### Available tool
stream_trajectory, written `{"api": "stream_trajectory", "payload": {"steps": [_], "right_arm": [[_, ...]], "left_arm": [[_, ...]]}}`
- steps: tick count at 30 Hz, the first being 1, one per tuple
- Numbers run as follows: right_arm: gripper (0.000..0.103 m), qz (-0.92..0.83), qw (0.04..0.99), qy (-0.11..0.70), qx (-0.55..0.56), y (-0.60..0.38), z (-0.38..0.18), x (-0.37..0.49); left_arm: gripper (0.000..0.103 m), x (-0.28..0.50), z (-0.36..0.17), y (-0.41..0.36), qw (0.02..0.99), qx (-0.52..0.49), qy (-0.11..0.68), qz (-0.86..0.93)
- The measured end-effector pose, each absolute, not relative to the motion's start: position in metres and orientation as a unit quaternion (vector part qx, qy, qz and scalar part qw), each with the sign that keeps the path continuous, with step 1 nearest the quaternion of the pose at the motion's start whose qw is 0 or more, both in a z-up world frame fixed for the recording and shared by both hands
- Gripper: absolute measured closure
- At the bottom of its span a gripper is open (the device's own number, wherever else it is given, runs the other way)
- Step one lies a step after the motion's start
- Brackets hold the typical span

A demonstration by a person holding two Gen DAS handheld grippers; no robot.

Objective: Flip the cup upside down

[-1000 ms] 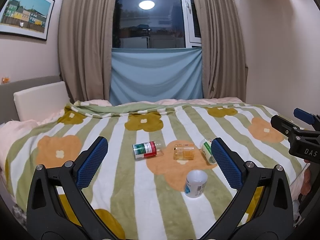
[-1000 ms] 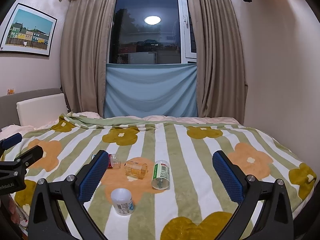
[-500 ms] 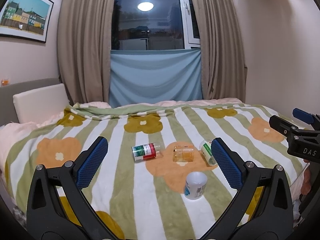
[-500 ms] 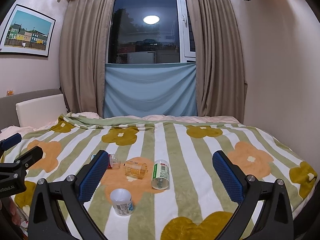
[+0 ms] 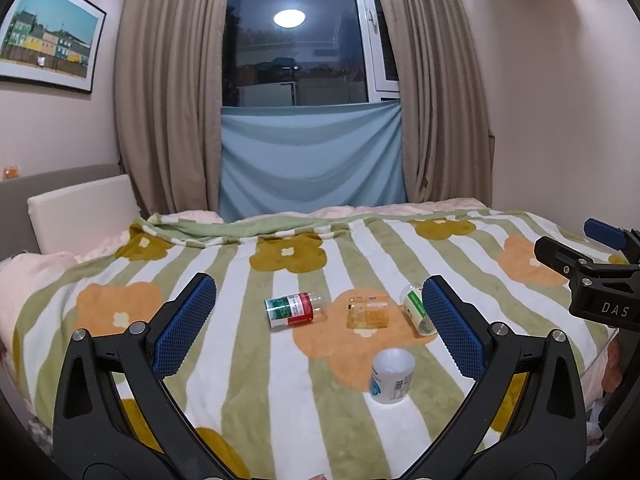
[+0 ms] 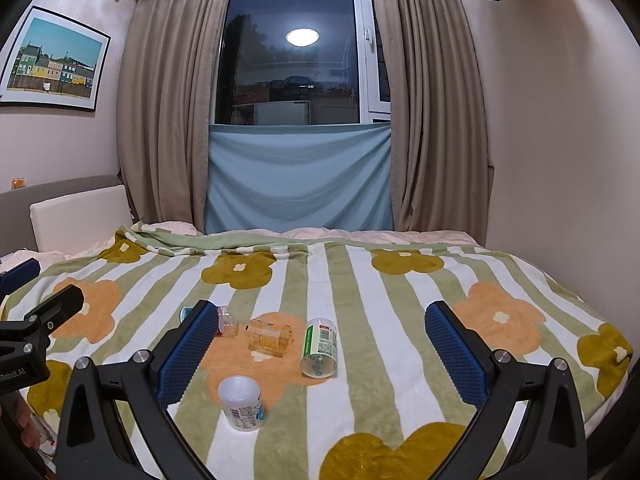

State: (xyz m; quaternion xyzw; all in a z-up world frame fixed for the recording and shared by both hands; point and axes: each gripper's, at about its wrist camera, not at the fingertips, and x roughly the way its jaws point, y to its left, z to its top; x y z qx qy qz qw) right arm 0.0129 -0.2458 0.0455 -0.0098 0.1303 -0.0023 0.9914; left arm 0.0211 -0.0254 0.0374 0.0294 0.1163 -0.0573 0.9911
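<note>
Both grippers spread wide above a bed with 4 small containers on it

The left gripper (image 5: pixel 320 330) hangs over the near edge of the striped floral blanket (image 5: pixel 248 360) with its blue pads far apart and nothing between them; the right gripper (image 6: pixel 320 350) is likewise released and empty, well short of the containers. The white cup (image 6: pixel 242 402) stands bottom-up nearest the camera, at the edge of an orange flower print. Behind it lie 3 containers on their sides: a red-and-green labelled bottle (image 5: pixel 292 309) to the left, a clear amber glass (image 5: pixel 368 312) in the middle on the orange flower, and a green-and-white cup (image 6: pixel 320 347) to the right with its open mouth facing the right wrist camera. None touches another. Beyond the bed a blue cloth (image 6: pixel 298 178) covers the lower window between beige curtains (image 6: pixel 168 120)
</note>
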Motion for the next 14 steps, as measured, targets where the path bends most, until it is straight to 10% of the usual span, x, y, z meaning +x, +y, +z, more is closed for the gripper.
{"api": "stream_trajectory", "payload": {"steps": [14], "right_arm": [[0.0, -0.009, 0.991, 0.132, -0.018, -0.2409, 0.0448, 0.0096]], "left_arm": [[0.0, 0.0154, 0.0398, -0.0284, 0.994, 0.052, 0.088, -0.045]]}}
